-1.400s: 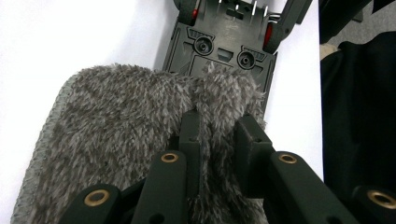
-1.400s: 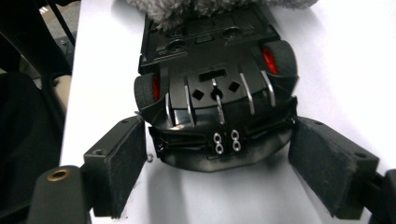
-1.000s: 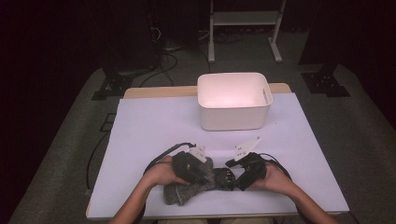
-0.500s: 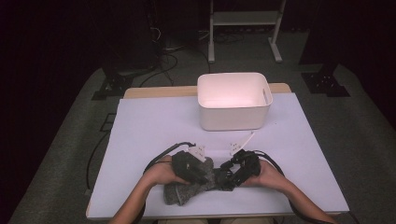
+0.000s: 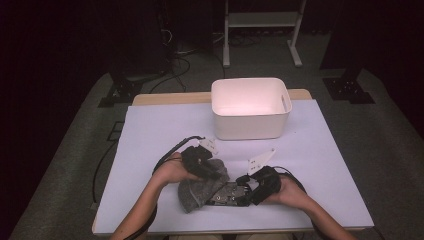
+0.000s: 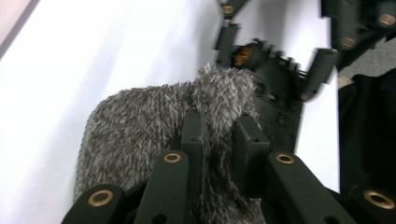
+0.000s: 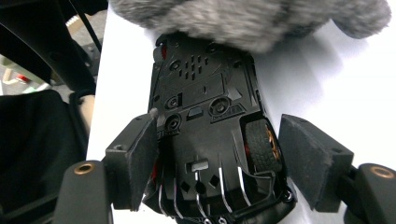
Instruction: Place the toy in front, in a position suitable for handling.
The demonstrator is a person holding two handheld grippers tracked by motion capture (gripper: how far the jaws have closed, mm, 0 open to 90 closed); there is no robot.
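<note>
The left gripper [image 6: 218,140] clamps the grey fuzzy sock [image 6: 154,121] half covering the upturned toy car [image 7: 210,135], while the right gripper's [image 7: 219,158] closing jaws straddle the car, so separating remains.

left tool [image 5: 212,172] pinched shut, right tool [image 5: 246,186] jaws just closing, not yet gripping

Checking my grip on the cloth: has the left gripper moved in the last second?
Yes. The left gripper, shut on the grey cloth, has shifted a little toward the white bin.
</note>
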